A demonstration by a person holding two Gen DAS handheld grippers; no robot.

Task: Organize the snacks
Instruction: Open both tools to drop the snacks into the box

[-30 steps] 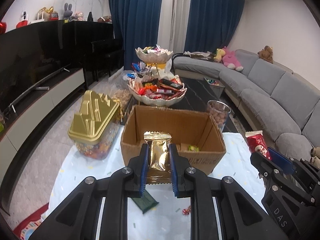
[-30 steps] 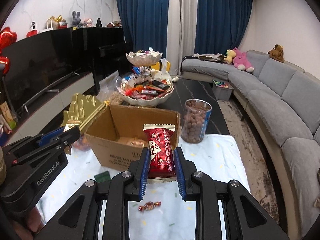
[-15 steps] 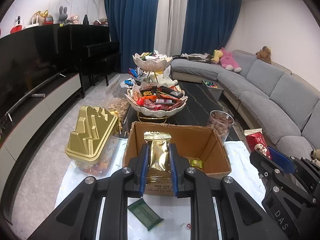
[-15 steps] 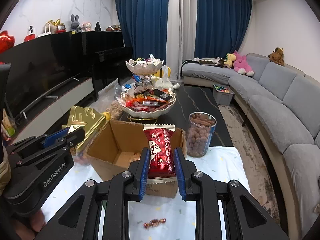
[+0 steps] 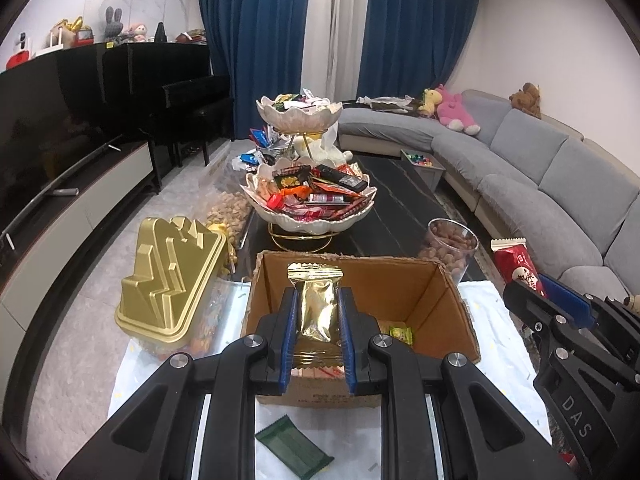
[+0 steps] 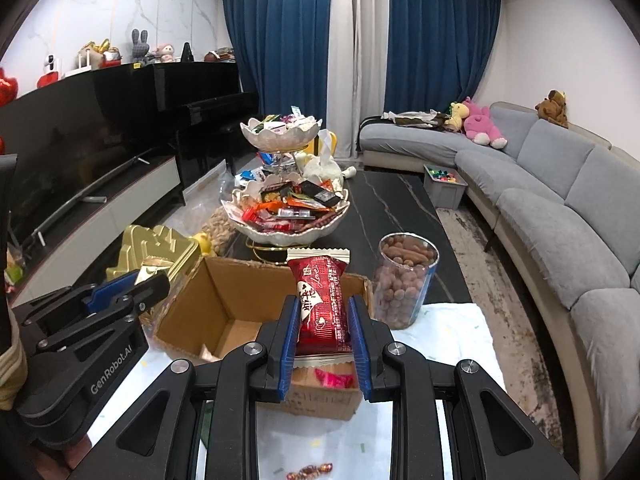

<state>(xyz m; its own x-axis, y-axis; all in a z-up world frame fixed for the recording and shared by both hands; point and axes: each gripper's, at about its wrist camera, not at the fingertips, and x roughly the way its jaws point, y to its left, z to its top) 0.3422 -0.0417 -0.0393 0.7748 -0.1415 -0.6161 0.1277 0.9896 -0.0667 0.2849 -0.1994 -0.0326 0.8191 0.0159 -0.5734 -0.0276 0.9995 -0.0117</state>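
Note:
My left gripper (image 5: 318, 312) is shut on a gold foil snack packet (image 5: 315, 304), held upright over the near side of an open cardboard box (image 5: 436, 304). My right gripper (image 6: 323, 320) is shut on a red snack packet (image 6: 322, 300), held above the box's right part (image 6: 224, 300). The box holds a small green sweet (image 5: 401, 334). A two-tier white bowl stand (image 5: 310, 200) heaped with snacks stands beyond the box; it also shows in the right wrist view (image 6: 286, 204).
A gold-lidded candy tub (image 5: 168, 284) stands left of the box, a clear cup of brown nuts (image 6: 404, 280) to its right. A green packet (image 5: 294, 452) and a wrapped candy (image 6: 310, 470) lie on the white cloth. The sofa runs along the right.
Both grippers have risen and moved forward with their packets, so each now sits higher over the box. Their grips are unchanged.

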